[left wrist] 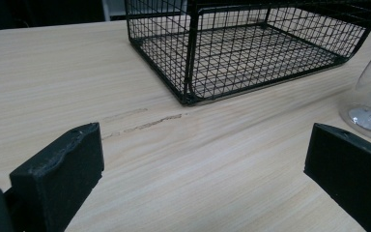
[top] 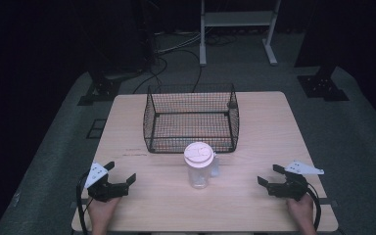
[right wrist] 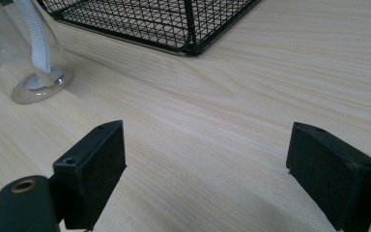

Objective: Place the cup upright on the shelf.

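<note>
Presently nothing is begun: the clear plastic jug (top: pixel 199 169), white-lidded, with a white strap handle, stands upright at the worktop's (top: pixel 254 205) centre, just at 6 o'clock of the black wire-mesh basket (top: pixel 191 119), apart from both tools. Left tool (top: pixel 123 176) at 8 o'clock, jaws spread wide, gripping nothing; right tool (top: pixel 269 175) at 4 o'clock, likewise spread and empty. Judged remaining: grasping and moving the jug, probably into the basket. Worktop: pale wood-grain laminate, smooth, lightly scuffed.
</note>
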{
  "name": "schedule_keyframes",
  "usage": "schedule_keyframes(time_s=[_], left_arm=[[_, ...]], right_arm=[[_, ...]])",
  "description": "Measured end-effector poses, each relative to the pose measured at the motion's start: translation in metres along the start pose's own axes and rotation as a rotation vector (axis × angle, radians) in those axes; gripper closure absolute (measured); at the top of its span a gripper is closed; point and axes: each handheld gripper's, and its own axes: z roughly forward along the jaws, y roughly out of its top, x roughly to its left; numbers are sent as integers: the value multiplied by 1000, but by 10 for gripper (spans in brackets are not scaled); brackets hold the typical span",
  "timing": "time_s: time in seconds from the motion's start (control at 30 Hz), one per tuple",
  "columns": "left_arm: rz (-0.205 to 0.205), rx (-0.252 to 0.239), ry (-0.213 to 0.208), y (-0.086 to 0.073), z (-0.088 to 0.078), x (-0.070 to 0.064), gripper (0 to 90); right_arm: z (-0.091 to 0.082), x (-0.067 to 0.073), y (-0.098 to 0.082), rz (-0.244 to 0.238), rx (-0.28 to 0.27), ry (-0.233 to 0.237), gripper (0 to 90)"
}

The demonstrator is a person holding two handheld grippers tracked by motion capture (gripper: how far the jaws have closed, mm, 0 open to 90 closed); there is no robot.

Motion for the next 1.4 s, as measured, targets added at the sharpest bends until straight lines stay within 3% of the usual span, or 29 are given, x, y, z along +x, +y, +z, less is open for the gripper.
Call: schedule_keyframes(time_s=[0.33, 0.57, 0.63, 0.73, 1.17, 1.2, 1.4], left_arm=[[19, 4, -14, 1, 2, -5, 0], [41, -17, -44, 6, 3, -12, 0], [51, -44, -60, 9, 4, -16, 0], [96, -41, -70, 16, 5, -24, 0], [120, -61, -130, 40, 7, -36, 0], [122, -59, -149, 45, 7, -38, 0], [166, -45, -196, 60, 10, -49, 0]], right_arm=[[-1, 0, 0, 0, -7, 8, 129], [0, 0, 0, -2, -5, 7, 129], [0, 0, 0, -1, -2, 6, 129], [0, 0, 0, -1, 3, 6, 129], [0, 1, 0, -4, 3, 6, 129], [0, 0, 0, -3, 2, 6, 129], [0, 0, 0, -4, 2, 7, 129]])
